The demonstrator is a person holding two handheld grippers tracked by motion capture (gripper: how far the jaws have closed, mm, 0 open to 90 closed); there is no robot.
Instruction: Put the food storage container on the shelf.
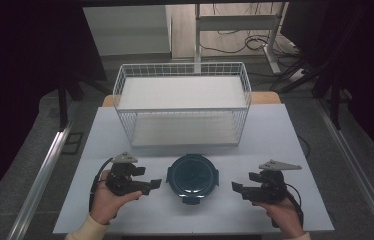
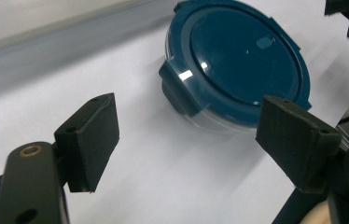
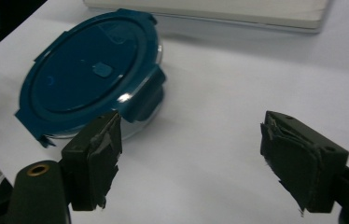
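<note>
Round clear container with dark teal clip-on lid [image 1: 193, 177] at lower centre, on white table [image 1: 275, 130]. Left gripper [image 1: 156, 184], right gripper [image 1: 236, 186] flank it — both spread, empty. Likely pre-grasp; next move needs closing in on lid tabs.

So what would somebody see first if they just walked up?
Probably the round container with the dark blue lid, sitting on the white table between the left gripper and right gripper, both open. Behind it stands a big white wire basket.
</note>
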